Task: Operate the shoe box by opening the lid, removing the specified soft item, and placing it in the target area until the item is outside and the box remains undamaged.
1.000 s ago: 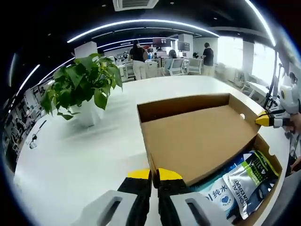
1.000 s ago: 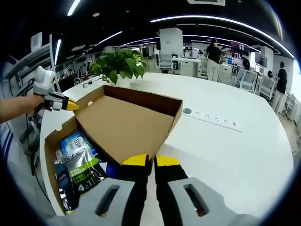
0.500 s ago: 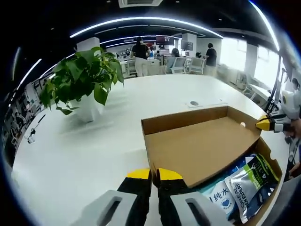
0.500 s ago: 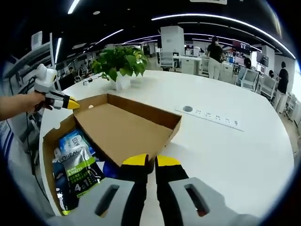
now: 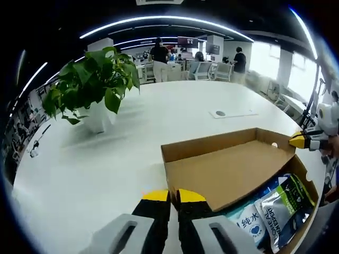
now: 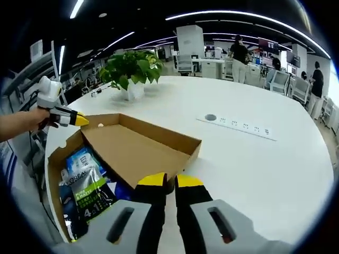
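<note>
- The shoe box [image 5: 296,174] is seen lying on the white surface [image 5: 106,159], just ahead of both grippers, with its lid [image 5: 228,172] swung far back on the hinge.
- Compared with one second ago, the lid has been lowered from a steep slope to almost flat; this is taken to mean that the opening step is close to finished.
- Inside the box, soft packets [image 6: 87,188] in blue, white and green are exposed, near the left gripper [image 5: 167,196] and beside the right gripper [image 6: 169,181]. Which one is the specified item cannot be told.
- Each gripper is clenched on a front corner of the lid: the yellow tips are pressed together over the cardboard edge.
- The right gripper is also seen in the left gripper view, at the far corner of the box [image 5: 304,140], and the left gripper likewise in the right gripper view [image 6: 66,117].
- It is judged that the lid can soon be let go, so that one gripper is freed for a packet.
- Further out on the surface a potted plant [image 5: 95,95] and a power strip [image 6: 238,127] are seen, well apart from the box.
- No tear or crease is noticed on the cardboard.
</note>
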`<act>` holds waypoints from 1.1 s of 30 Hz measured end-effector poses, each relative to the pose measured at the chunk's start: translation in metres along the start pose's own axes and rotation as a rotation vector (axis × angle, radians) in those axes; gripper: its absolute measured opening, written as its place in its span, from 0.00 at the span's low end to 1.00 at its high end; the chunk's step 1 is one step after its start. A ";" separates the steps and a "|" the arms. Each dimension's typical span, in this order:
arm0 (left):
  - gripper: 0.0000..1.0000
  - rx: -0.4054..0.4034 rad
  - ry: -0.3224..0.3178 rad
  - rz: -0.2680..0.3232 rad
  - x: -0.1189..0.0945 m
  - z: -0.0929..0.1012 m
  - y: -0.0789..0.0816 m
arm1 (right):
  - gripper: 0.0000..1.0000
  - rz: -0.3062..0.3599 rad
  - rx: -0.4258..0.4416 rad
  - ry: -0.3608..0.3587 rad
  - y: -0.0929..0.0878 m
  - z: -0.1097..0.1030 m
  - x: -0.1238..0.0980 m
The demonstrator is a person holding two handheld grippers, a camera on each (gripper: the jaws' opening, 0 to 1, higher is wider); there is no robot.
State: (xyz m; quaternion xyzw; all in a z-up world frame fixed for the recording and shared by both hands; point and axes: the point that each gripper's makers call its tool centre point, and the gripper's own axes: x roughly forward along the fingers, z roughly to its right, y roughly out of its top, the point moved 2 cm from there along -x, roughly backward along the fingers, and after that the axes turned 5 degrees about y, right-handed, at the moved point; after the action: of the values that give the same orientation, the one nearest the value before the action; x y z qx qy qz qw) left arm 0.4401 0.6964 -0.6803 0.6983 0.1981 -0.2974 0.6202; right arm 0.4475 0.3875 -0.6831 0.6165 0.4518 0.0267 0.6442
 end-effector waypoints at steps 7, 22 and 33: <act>0.03 -0.001 -0.003 -0.008 0.001 0.000 0.000 | 0.04 -0.004 0.013 -0.003 0.000 0.000 0.001; 0.09 0.019 0.018 -0.034 -0.005 -0.002 0.000 | 0.09 0.011 0.043 0.017 0.008 -0.001 -0.011; 0.21 0.008 0.009 -0.050 -0.024 0.003 -0.002 | 0.26 -0.006 0.053 0.092 0.005 -0.018 -0.036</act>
State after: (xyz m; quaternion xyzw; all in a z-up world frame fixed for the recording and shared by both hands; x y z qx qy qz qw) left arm 0.4206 0.6963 -0.6664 0.6971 0.2168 -0.3105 0.6088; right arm 0.4176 0.3810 -0.6564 0.6303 0.4832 0.0409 0.6063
